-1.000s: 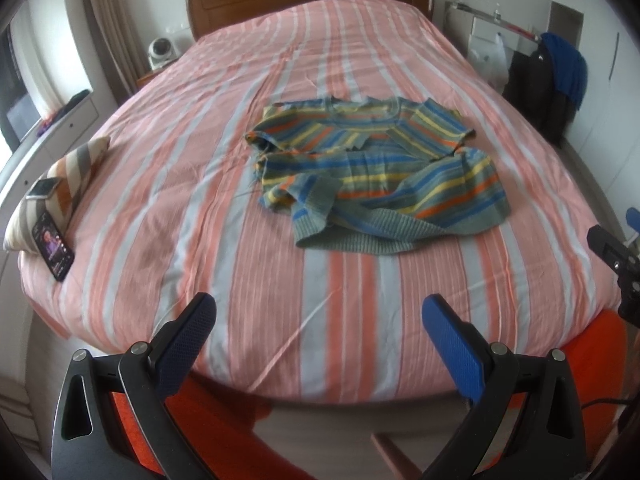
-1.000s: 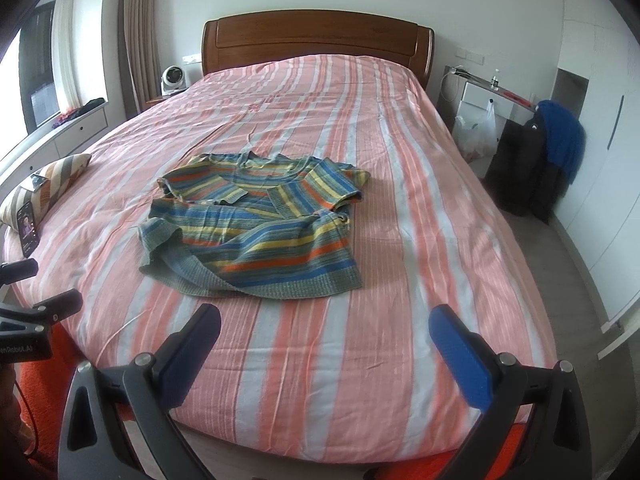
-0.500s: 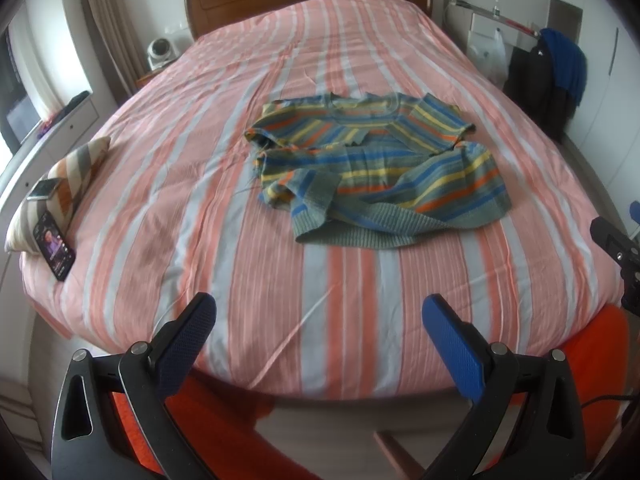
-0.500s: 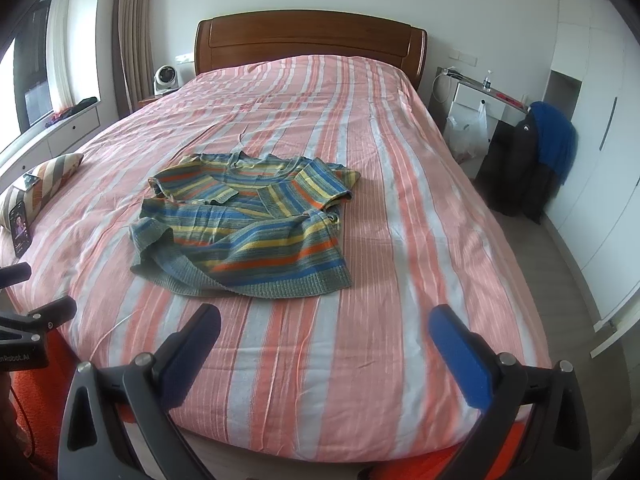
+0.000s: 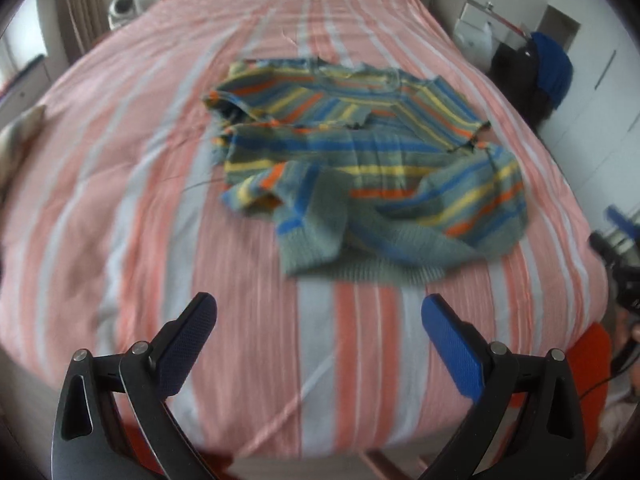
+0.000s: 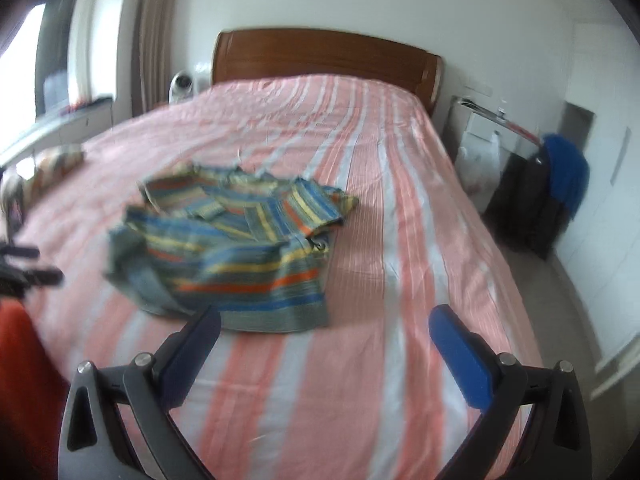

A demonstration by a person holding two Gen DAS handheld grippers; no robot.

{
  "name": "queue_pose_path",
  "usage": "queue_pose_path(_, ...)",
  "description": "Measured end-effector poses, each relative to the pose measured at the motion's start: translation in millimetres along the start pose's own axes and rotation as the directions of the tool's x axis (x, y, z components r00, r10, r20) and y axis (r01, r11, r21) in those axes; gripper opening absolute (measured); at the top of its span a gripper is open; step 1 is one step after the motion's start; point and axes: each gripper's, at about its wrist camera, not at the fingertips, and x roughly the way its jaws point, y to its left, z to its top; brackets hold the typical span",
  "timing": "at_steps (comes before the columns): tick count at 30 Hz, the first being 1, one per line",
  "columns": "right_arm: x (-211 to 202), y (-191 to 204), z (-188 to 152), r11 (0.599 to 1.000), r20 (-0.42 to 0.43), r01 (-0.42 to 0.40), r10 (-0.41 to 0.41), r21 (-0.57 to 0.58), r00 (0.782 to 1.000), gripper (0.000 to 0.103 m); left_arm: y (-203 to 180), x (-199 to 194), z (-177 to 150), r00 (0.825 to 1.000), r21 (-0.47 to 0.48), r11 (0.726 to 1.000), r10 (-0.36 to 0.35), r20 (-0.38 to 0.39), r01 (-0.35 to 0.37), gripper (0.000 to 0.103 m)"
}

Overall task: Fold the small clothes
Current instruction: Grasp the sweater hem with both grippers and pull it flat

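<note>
A small striped sweater (image 5: 360, 160), blue, yellow, orange and grey-green, lies rumpled on the pink striped bedspread (image 5: 120, 200). It also shows in the right wrist view (image 6: 236, 248). My left gripper (image 5: 320, 320) is open and empty, above the bed's near end, short of the sweater's hem. My right gripper (image 6: 324, 332) is open and empty, just before the sweater's near right corner. The left finger (image 6: 192, 344) of the right gripper overlaps the hem in view. Both views are blurred by motion.
A wooden headboard (image 6: 328, 56) stands at the far end. A striped cushion (image 6: 56, 164) lies at the bed's left edge. A dark chair with a blue garment (image 6: 560, 176) and a white side table (image 6: 484, 124) stand right of the bed.
Both grippers have moved forward toward the sweater, which now looks larger and closer. The jaws stay open. The sweater has not moved.
</note>
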Motion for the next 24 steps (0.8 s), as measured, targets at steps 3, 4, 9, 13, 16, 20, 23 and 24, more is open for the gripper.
queue_pose_path(3, 58, -18, 3, 0.986, -0.094, -0.162, 0.165, 0.043, 0.982, 0.102, 13, 24, 21, 0.999, -0.079, 0.996, -0.044, -0.001, 0.044, 0.098)
queue_pose_path(4, 81, -24, 5, 0.976, -0.132, -0.205, 0.213, 0.074, 0.968, 0.102, 14, 31, 25, 0.998, -0.097, 0.993, -0.07, -0.008, 0.069, 0.095)
queue_pose_path(9, 148, -25, 1, 0.925, -0.231, -0.335, 0.371, 0.181, 0.899, 0.078, 14, 59, 27, 0.992, -0.146, 0.986, -0.09, -0.087, 0.077, 0.002)
queue_pose_path(13, 129, -17, -1, 0.916, -0.241, -0.375, 0.4, 0.141, 0.884, 0.008, 33, -3, -2, 0.993, -0.113, 0.987, -0.116, -0.017, 0.113, 0.002)
queue_pose_path(16, 66, -15, -4, 0.875, -0.249, -0.46, 0.483, 0.148, 0.839, 0.007, 62, -50, -32, 0.992, -0.108, 0.986, -0.129, -0.018, 0.126, 0.002)
queue_pose_path(20, 20, -11, -27, 0.815, -0.289, -0.522, 0.578, 0.251, 0.763, 0.007, 84, -60, -76, 0.994, -0.106, 0.992, -0.071, -0.085, 0.062, 0.002)
queue_pose_path(23, 25, -5, -63, 0.818, -0.341, -0.468, 0.568, 0.333, 0.749, 0.007, 94, -35, -97, 0.985, -0.136, 0.99, -0.058, -0.164, 0.035, 0.002)
queue_pose_path(24, 31, -4, -75, 0.821, -0.355, -0.448, 0.561, 0.354, 0.747, 0.007, 97, -25, -104, 0.98, -0.155, 0.988, -0.057, -0.192, 0.027, 0.002)
